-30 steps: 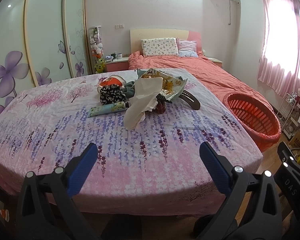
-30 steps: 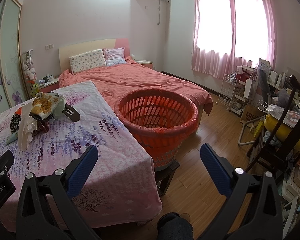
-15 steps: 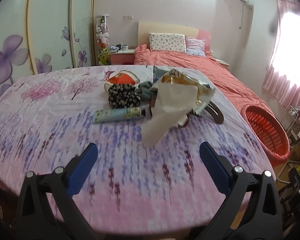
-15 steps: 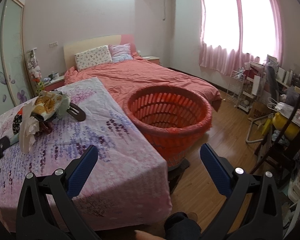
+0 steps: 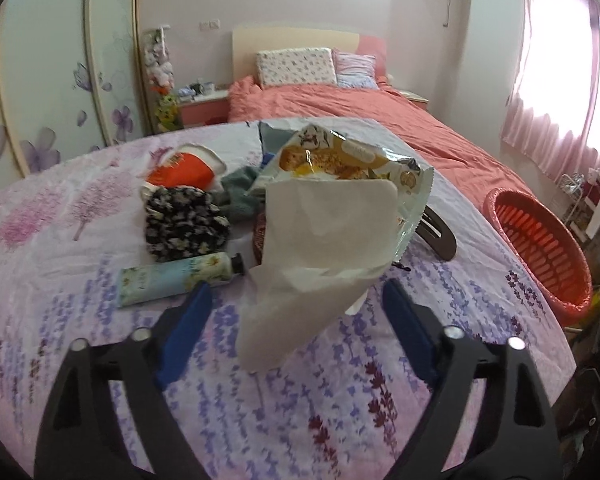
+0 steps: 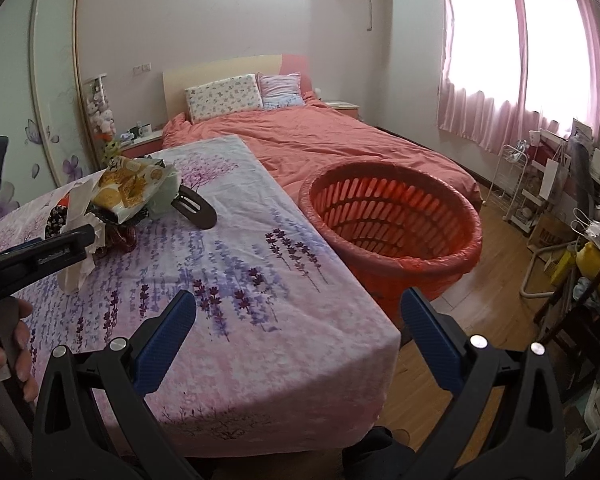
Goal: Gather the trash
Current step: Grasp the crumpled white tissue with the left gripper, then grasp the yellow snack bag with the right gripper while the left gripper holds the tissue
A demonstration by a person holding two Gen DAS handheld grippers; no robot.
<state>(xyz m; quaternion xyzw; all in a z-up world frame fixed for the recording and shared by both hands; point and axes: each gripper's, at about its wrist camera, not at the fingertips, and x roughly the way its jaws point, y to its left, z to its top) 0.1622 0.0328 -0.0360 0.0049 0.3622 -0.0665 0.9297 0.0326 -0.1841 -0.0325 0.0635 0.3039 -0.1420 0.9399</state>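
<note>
Judging by its creases and droop, the white tissue paper (image 5: 320, 256) is feather-light, limp and easily torn; it lies atop the pile on the cloth-covered surface (image 5: 340, 408), leaning on a crinkly snack bag (image 5: 340, 160). Its lower hanging corner, nearest the camera, looks the best place to pinch. The left gripper (image 5: 296, 312) reaches level toward it, fingers (image 5: 188, 320) apart with the paper's lower edge between them, nothing clamped. The right gripper (image 6: 296, 320) hangs over the surface's corner, fingers apart and empty, near the red basket (image 6: 400, 256).

Window (image 6: 520, 52) glare (blown out), fisheye-bent edges, slight blur.
</note>
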